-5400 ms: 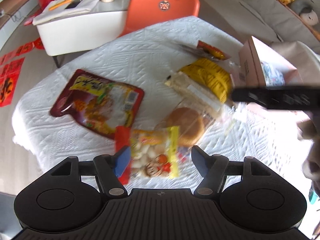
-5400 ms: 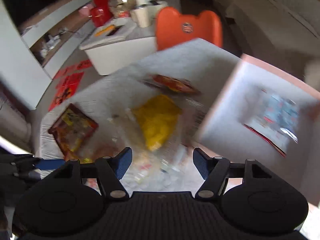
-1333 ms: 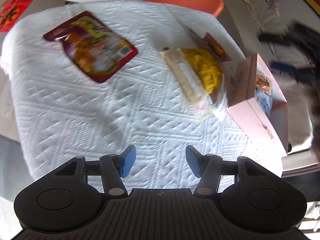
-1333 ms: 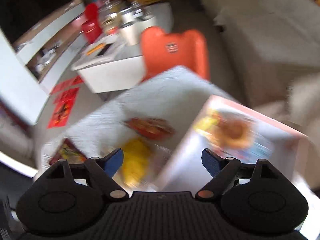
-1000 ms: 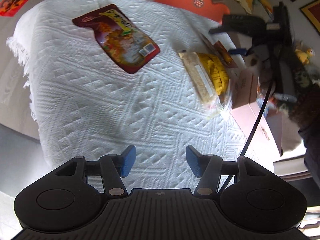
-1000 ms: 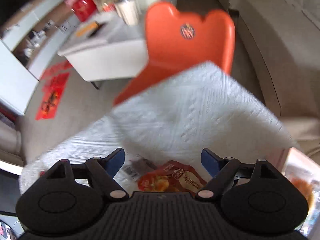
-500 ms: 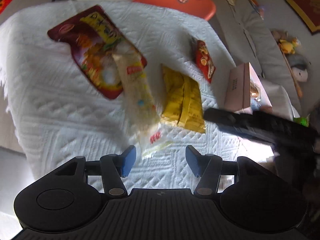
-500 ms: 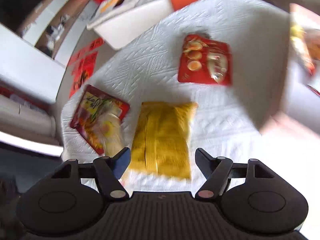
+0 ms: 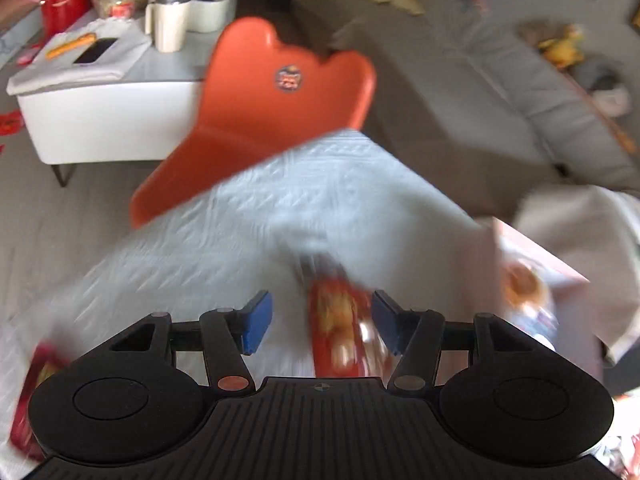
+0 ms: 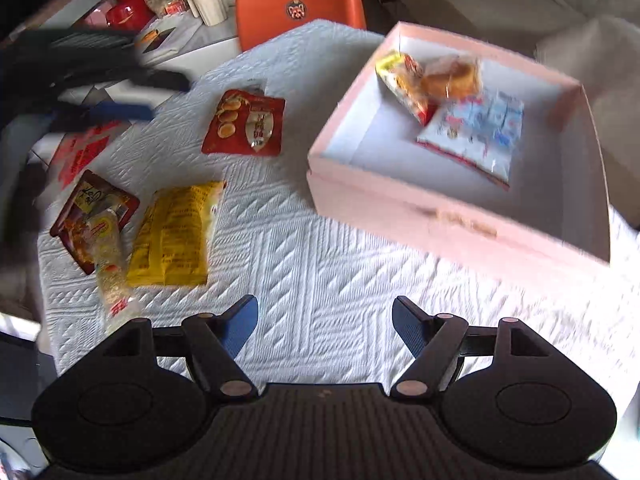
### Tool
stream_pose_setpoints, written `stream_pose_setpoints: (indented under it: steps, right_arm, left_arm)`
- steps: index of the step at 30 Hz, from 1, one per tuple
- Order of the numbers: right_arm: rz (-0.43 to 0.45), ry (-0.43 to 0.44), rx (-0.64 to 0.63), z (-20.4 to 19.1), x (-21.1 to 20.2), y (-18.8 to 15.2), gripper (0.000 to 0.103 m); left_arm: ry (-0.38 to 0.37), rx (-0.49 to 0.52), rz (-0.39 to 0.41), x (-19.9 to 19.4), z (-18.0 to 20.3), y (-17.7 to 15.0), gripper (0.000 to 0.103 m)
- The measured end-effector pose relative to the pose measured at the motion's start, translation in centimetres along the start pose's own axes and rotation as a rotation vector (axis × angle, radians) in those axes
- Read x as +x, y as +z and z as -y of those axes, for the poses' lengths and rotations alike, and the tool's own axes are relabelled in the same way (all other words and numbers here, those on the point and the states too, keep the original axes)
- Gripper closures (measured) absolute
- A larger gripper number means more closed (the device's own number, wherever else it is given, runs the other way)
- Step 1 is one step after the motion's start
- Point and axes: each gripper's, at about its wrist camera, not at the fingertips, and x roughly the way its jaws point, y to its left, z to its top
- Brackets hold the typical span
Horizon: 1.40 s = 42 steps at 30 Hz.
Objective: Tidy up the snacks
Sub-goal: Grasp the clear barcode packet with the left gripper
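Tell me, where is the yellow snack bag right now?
In the right wrist view, the yellow snack bag lies on the white cloth, left of the pink box.

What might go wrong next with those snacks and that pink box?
The red packet lies between the open left gripper fingers, off-centre, so a quick close could pinch only one edge. The pink box sits near the table's far corner, so a bump might shift it. The clear bag overlaps the maroon pouch; grabbing one may drag both.

Pink open-topped box (image 10: 460, 232) on the white quilted cloth, holding a blue-and-white packet (image 10: 476, 132), a round bun (image 10: 452, 76) and a yellow-red packet (image 10: 404, 80); left of it, well apart, flat on the cloth: red biscuit pouch (image 10: 244, 122), yellow bag (image 10: 174, 232), dark-red pouch (image 10: 94, 216) beneath a clear narrow packet (image 10: 110, 260).
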Motion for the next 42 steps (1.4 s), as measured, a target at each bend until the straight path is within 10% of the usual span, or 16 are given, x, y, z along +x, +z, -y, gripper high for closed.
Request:
stream_pose_setpoints:
  steps: [7, 16, 22, 29, 38, 42]
  right_arm:
    - [-0.007, 0.045, 0.031, 1.0, -0.6, -2.1, 0.028]
    - [-0.063, 0.023, -0.010, 3.7, -0.9, -4.7, 0.028]
    - [-0.080, 0.043, -0.014, 4.0, -0.3, -5.2, 0.028]
    - [-0.048, 0.109, -0.043, 0.6, 0.6, -3.0, 0.028]
    - [-0.007, -0.160, -0.268, 0.1, 0.9, -4.8, 0.027]
    - [-0.038, -0.065, -0.147, 3.3, -1.8, -5.8, 0.027]
  left_arm:
    - [0.076, 0.155, -0.098, 5.3, 2.3, -0.8, 0.042]
    - [-0.090, 0.297, -0.213, -0.9, 3.7, -9.0, 0.069]
    - [-0.156, 0.182, -0.315, -4.1, 2.0, -14.3, 0.080]
    - [-0.117, -0.008, -0.197, -9.1, -1.5, -15.8, 0.078]
    - [-0.132, 0.119, -0.254, -9.1, -0.5, -17.9, 0.078]
    - [-0.170, 0.090, -0.239, -7.8, 0.5, -17.4, 0.078]
